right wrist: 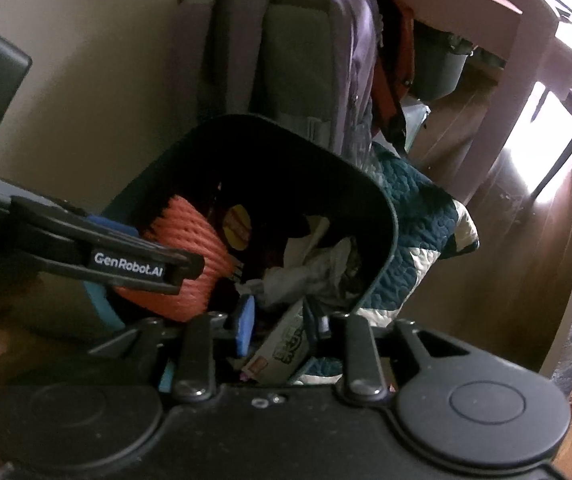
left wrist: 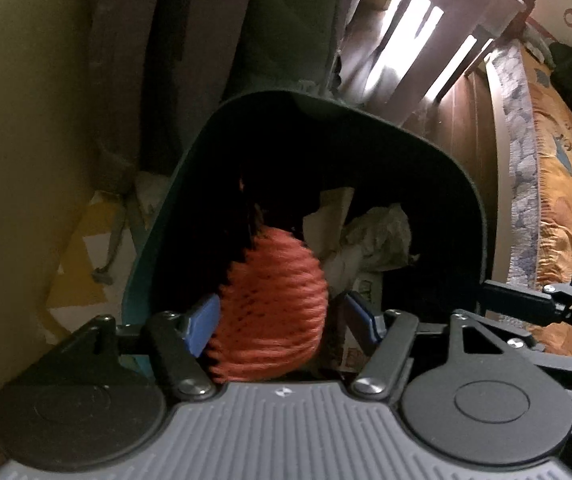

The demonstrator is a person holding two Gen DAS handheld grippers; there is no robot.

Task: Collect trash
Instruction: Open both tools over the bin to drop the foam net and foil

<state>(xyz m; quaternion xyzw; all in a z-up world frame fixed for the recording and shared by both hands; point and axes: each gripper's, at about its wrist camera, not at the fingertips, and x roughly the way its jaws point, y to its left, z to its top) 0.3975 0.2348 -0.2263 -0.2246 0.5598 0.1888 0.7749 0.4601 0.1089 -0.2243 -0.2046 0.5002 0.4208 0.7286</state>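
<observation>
A dark green trash bin (left wrist: pixel 189 184) stands on the floor by the wall, holding crumpled paper (left wrist: pixel 378 236) and a printed carton. My left gripper (left wrist: pixel 281 316) is over the bin's mouth with an orange foam net (left wrist: pixel 273 304) between its blue pads; the jaws stand wide beside it. In the right wrist view the bin (right wrist: pixel 382 208), the net (right wrist: pixel 189 240) and the left gripper's arm show. My right gripper (right wrist: pixel 281 328) is at the bin's near rim, jaws apart, a carton (right wrist: pixel 281 352) lying between the fingers.
A grey backpack (right wrist: pixel 298 52) leans on the wall behind the bin. A quilted blanket (right wrist: pixel 418 216) lies right of it. A table's wooden legs (left wrist: pixel 466 20) stand behind. A bed with an orange cover (left wrist: pixel 566 184) is to the right.
</observation>
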